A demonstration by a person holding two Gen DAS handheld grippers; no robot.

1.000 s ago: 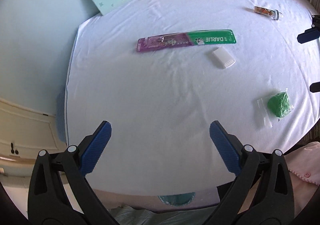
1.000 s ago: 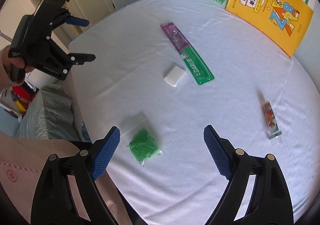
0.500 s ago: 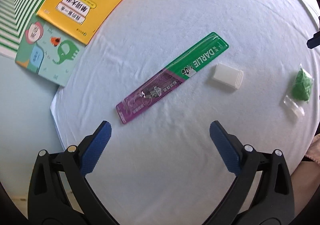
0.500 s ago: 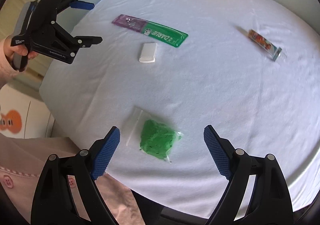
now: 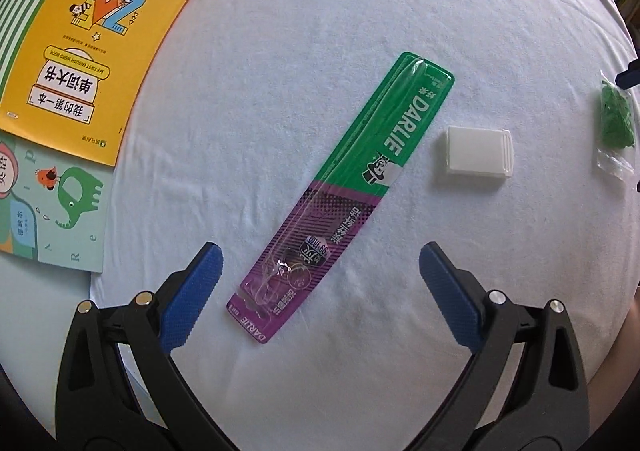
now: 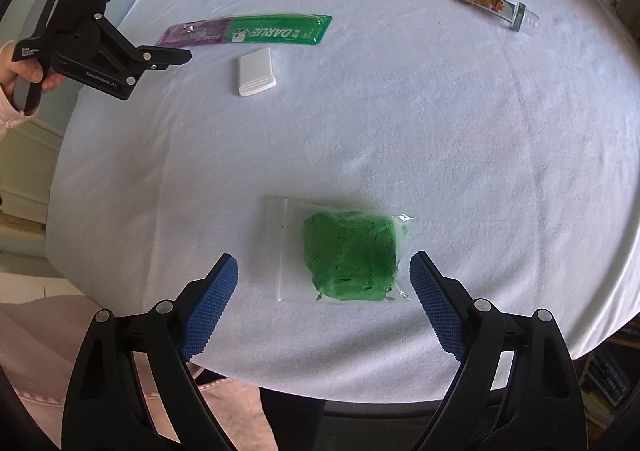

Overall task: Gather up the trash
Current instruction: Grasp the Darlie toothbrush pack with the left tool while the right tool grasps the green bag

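Note:
A green and purple Darlie toothbrush package [image 5: 344, 195] lies flat on the white round table [image 5: 280, 51]; its purple end sits between the open jaws of my left gripper [image 5: 318, 297], just above the cloth. It also shows in the right wrist view [image 6: 248, 33]. A clear bag of green stuff [image 6: 348, 253] lies between the open jaws of my right gripper [image 6: 324, 305]. It also shows in the left wrist view [image 5: 616, 119]. A small white box [image 5: 478, 155] and a small printed tube [image 6: 492, 7] lie on the cloth.
A yellow book [image 5: 84, 39] and a green elephant book [image 5: 44, 207] lie at the table's far left edge. The left gripper, held in a hand, shows in the right wrist view [image 6: 160, 25]. A cream cabinet [image 6: 24, 155] stands beside the table.
Both grippers moved closer to the table. The left one came in over the toothbrush package's purple end. The right one came in around the green bag. Both stay open.

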